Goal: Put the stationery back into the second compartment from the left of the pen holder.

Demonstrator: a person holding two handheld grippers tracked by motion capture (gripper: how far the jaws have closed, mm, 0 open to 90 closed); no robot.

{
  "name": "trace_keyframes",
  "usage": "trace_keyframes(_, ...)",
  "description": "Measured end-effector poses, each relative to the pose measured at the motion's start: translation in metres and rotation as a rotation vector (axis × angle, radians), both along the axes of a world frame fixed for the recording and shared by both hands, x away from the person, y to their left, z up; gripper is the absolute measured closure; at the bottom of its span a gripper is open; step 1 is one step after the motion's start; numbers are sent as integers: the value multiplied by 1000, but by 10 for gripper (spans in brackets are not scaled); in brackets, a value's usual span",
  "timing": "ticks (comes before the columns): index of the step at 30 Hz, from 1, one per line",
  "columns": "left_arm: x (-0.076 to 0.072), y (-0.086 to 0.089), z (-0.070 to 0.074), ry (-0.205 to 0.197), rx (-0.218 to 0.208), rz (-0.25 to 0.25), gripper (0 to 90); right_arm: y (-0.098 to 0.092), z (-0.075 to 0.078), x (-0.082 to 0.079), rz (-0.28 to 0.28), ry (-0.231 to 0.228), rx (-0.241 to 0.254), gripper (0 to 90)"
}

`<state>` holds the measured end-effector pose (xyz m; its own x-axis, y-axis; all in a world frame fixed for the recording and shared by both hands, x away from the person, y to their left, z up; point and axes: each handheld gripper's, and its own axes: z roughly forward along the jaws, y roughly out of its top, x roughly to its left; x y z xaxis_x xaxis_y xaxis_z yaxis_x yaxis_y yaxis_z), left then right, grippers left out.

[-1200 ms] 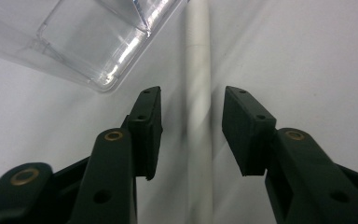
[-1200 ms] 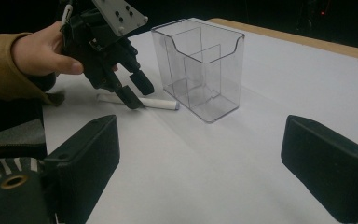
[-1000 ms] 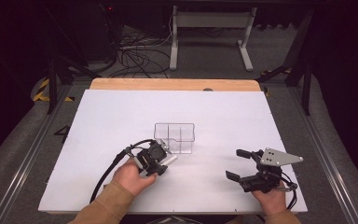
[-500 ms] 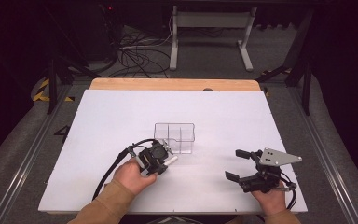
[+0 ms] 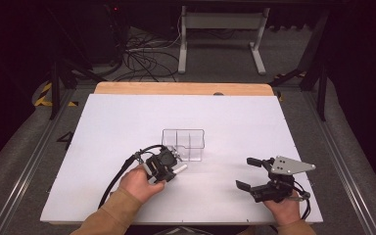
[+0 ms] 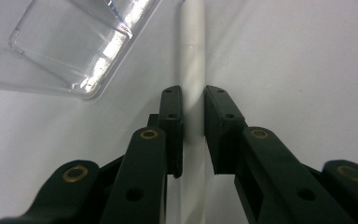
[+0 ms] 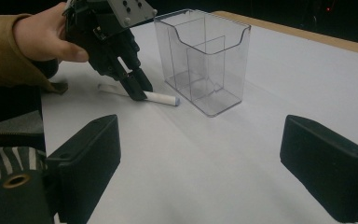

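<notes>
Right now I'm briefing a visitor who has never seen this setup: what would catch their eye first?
Probably the left gripper, near the middle of the white table, with its jaws shut on a white marker that lies flat on the table. Just beyond it stands an empty clear plastic organizer with compartments. Off to the right, the right gripper waits with jaws wide open, holding nothing.

White table: clear divided holder, white marker.
</notes>
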<state>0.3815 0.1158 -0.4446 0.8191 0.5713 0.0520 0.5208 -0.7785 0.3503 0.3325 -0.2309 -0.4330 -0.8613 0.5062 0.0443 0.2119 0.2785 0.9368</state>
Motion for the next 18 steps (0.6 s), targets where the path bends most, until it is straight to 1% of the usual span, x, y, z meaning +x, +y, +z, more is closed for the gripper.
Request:
trace_keyframes(3,0,0,0,-2,1,2,781,0,0,0,0,-1,-1,126)
trace_keyframes(6,-1,0,2,1,-18,-6,781,0,0,0,1,0,-1,126)
trace_keyframes(7,-2,0,3,2,-19,1,781,0,0,0,1,0,-2,126)
trace_keyframes(8,-3,0,5,-5,-23,-9,782,0,0,0,1,0,-3,126)
trace_keyframes(11,-6,-1,11,-15,-41,-17,782,0,0,0,1,0,-1,126)
trace_keyframes(14,-11,-1,18,-32,-63,-24,782,0,0,0,1,0,-2,126)
trace_keyframes(18,-16,1,28,-80,-113,-40,781,0,0,0,0,-1,-3,126)
